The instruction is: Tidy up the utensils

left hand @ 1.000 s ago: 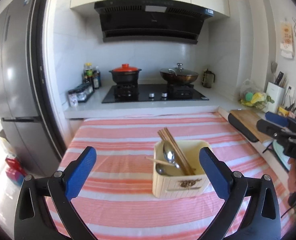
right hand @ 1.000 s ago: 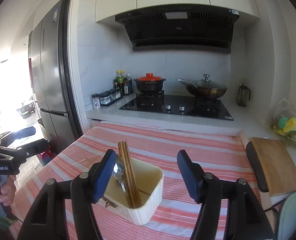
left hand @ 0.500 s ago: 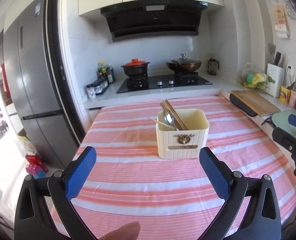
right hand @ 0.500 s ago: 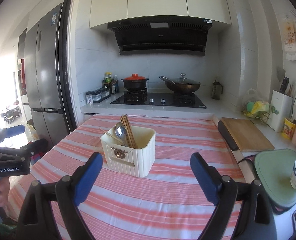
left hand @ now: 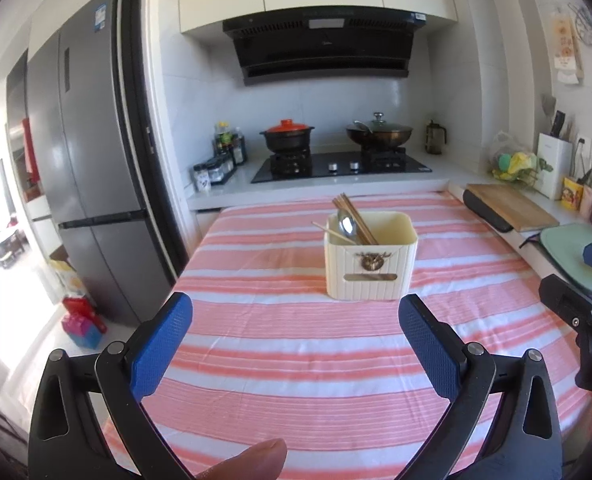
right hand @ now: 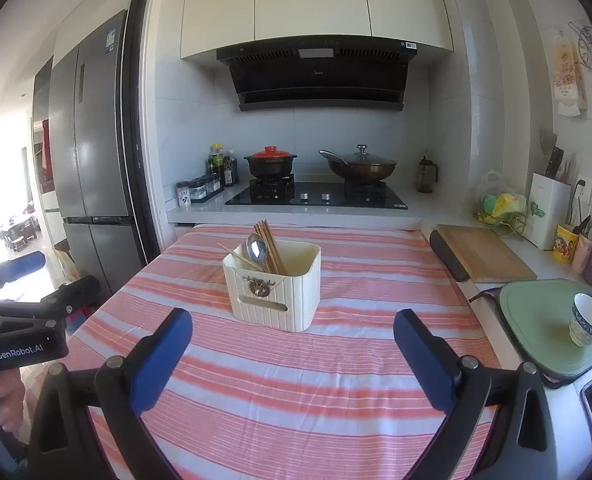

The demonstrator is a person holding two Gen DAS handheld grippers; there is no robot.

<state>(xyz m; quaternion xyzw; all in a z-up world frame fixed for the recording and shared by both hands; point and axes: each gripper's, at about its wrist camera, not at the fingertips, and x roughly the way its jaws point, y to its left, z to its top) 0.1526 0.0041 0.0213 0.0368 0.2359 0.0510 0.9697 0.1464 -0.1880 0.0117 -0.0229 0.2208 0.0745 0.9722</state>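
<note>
so the surface (right hand: pixel 336 380) has a pink and white striped cloth (right hand: pixel 376 280) over it, and the only thing sitting on that is a cream ribbed utensil box (right hand: pixel 274 290) around the middle, with chopsticks (right hand: pixel 270 246) and a spoon (right hand: pixel 257 249) sticking up out of it

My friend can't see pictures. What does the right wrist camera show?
A cream utensil box holding chopsticks and a spoon stands on a pink striped tablecloth. The open right claw is empty, short of the box. Behind is a stove with two pots.
</note>
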